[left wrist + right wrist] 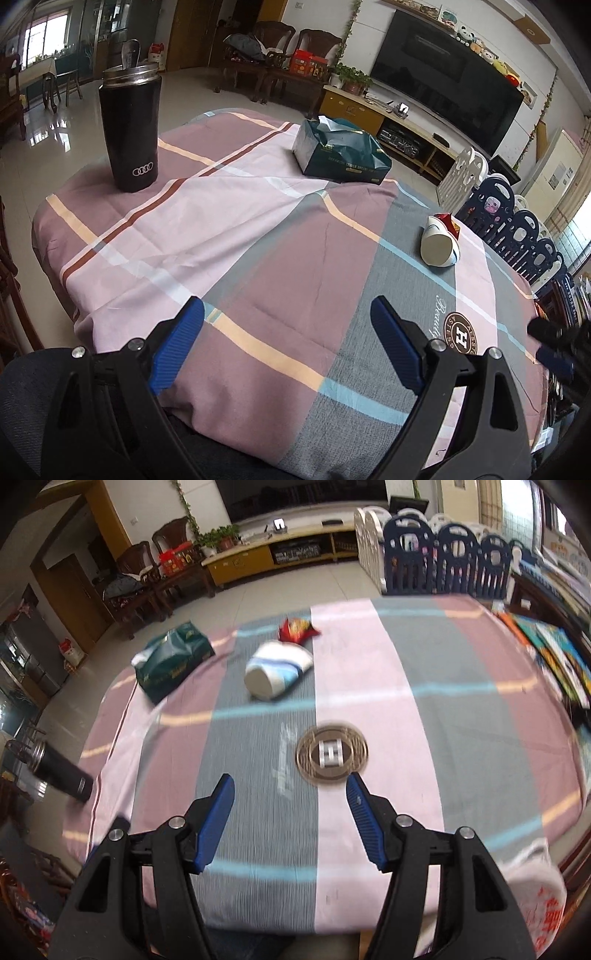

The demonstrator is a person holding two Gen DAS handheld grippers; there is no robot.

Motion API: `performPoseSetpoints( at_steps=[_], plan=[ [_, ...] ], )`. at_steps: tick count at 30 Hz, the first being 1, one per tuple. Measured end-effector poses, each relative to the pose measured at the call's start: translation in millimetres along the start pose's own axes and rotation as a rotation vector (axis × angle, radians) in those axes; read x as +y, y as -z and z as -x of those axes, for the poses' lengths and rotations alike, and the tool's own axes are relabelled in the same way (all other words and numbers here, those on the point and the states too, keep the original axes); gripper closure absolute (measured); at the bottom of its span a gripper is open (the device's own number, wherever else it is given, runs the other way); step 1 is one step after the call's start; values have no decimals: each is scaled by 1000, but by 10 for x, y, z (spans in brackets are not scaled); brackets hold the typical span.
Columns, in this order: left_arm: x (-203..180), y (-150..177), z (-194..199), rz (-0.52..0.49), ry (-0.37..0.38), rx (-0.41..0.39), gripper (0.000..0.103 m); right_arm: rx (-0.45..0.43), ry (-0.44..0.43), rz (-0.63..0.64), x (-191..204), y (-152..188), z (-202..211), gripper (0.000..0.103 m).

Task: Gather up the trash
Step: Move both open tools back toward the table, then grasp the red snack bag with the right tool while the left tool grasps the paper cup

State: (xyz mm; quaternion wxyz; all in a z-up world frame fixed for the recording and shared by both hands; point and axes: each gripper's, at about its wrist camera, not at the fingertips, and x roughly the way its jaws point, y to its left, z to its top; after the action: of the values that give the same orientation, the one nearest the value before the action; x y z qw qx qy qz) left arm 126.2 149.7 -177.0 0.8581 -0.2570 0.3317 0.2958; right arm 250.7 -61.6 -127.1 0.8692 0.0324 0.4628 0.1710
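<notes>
A squashed white and blue paper cup (pixel 439 243) (pixel 279 670) lies on its side on the checked cloth, its base turned toward me. A crumpled red snack wrapper (pixel 448 220) (pixel 297 629) lies just behind it. My left gripper (pixel 286 314) hangs open above the near edge of the cloth, nothing between its blue pads. In the right wrist view my right gripper (pixel 291 788) also stands open and empty, well short of the cup. At the right edge of the left wrist view the other gripper (pixel 554 347) shows only as a dark blur.
A black steel tumbler (pixel 130 127) (pixel 61 771) stands at the far left. A dark green tissue pack (pixel 341 151) (pixel 173 661) sits at the back. The cloth-covered table (pixel 258 258) (pixel 406 709) has books (pixel 554 657) at its right and a white plastic bag (pixel 532 893) near its front right corner.
</notes>
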Motion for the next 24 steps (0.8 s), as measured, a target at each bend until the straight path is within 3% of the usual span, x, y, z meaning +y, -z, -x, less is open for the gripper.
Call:
performPoseSetpoints(
  at_steps=[6, 9, 11, 14, 17, 19, 20, 21, 24],
  plan=[
    [7, -10, 22, 12, 32, -10, 9, -52, 16, 14, 98, -816, -665, 34],
    [-22, -8, -8, 3, 34, 0, 9, -36, 27, 8, 109, -1246, -1165, 34],
    [-53, -9, -33, -8, 31, 7, 9, 10, 21, -77, 8, -1492, -1543, 34],
    [-65, -20, -20, -11, 32, -22, 9, 46, 20, -205, -144, -1696, -1985, 34],
    [-78, -23, -31, -13, 22, -35, 9, 58, 88, -231, -202, -1816, -2303, 34],
    [-93, -20, -68, -22, 12, -21, 9, 57, 87, -244, -222, -1836, -2412, 34],
    [-91, -21, -77, -23, 7, -17, 9, 64, 87, -246, -222, -1835, -2474, 39],
    [-81, -26, -78, -18, 7, -18, 9, 68, 91, -243, -215, -1828, -2504, 58],
    [-40, -34, -74, 8, 6, -25, 9, 73, 94, -221, -174, -1778, -2521, 76]
  ],
)
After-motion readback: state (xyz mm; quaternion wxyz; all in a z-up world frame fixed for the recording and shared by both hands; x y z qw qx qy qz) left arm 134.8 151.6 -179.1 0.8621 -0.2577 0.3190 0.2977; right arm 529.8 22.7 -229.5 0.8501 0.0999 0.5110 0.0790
